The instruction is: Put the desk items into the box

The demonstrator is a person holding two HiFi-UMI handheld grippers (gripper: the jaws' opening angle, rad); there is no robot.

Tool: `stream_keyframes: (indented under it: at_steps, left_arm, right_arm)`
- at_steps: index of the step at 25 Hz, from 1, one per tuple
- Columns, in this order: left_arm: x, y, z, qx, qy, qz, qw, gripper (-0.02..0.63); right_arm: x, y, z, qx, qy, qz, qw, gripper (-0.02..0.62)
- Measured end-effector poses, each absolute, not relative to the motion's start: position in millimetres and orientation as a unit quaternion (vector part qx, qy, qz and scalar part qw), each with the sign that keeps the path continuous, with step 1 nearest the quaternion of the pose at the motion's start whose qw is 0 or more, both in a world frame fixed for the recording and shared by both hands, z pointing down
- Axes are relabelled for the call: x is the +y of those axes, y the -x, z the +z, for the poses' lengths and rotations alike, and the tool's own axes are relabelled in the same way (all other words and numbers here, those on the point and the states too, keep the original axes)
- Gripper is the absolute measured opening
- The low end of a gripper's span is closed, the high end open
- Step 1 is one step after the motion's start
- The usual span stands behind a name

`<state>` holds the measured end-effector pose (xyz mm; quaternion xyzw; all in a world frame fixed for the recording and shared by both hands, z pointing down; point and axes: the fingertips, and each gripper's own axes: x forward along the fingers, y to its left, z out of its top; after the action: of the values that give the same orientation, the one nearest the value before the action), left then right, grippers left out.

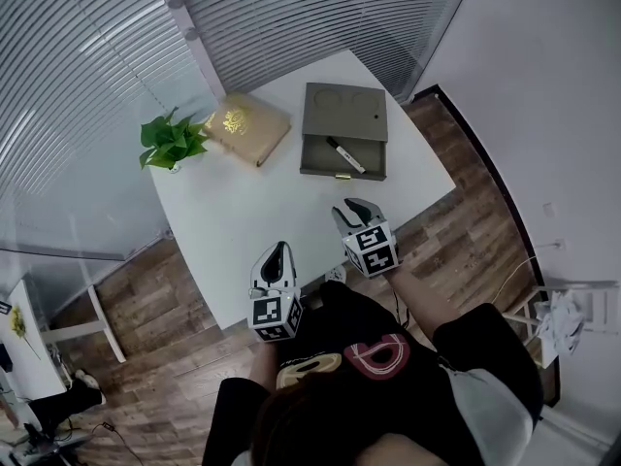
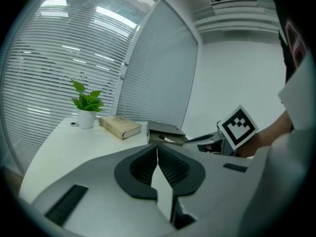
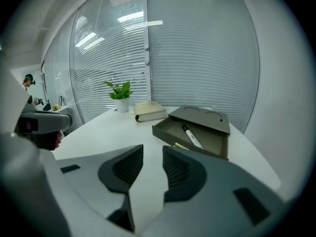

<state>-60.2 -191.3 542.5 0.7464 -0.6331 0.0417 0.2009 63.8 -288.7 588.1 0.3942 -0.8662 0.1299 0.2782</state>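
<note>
Inside open tray of flat grey-brown box (image 1: pixel 344 115), far side of white desk (image 1: pixel 243 231): white marker pen with black cap (image 1: pixel 345 155). Left of box: tan book (image 1: pixel 247 124), green potted plant (image 1: pixel 173 142). Left gripper (image 1: pixel 279 252) jaws: pressed together, empty. Right gripper (image 1: pixel 355 208) jaws: apart, empty.

I look over a white desk (image 1: pixel 243 221) set into a glazed corner. Horizontal blinds (image 1: pixel 78 66) cover the panes on two sides, with a pale frame post (image 1: pixel 189 37) between them. Strip lights (image 3: pixel 131 18) show as bright bars in the glass (reflections, as far as I can tell). The floor (image 1: pixel 146 377) is brown wood planking. On my right runs a plain white wall (image 1: pixel 543 76) with a dark skirting (image 1: pixel 482 158) at its foot. Another white table (image 1: pixel 34 343) stands off to my left.
</note>
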Motion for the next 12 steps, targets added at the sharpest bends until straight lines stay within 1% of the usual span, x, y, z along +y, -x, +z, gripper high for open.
stream_keyframes:
  at_steps: [5, 12]
  left_arm:
    - [-186, 56, 545, -0.628, -0.750, 0.044, 0.203, 0.018]
    - [-178, 52, 553, -0.622, -0.752, 0.042, 0.214, 0.018]
  right_arm:
    - [-271, -70, 591, -0.859, -0.414, 0.147, 0.262, 0.126]
    - [-256, -74, 583, -0.855, -0.440, 0.138, 0.238, 0.027]
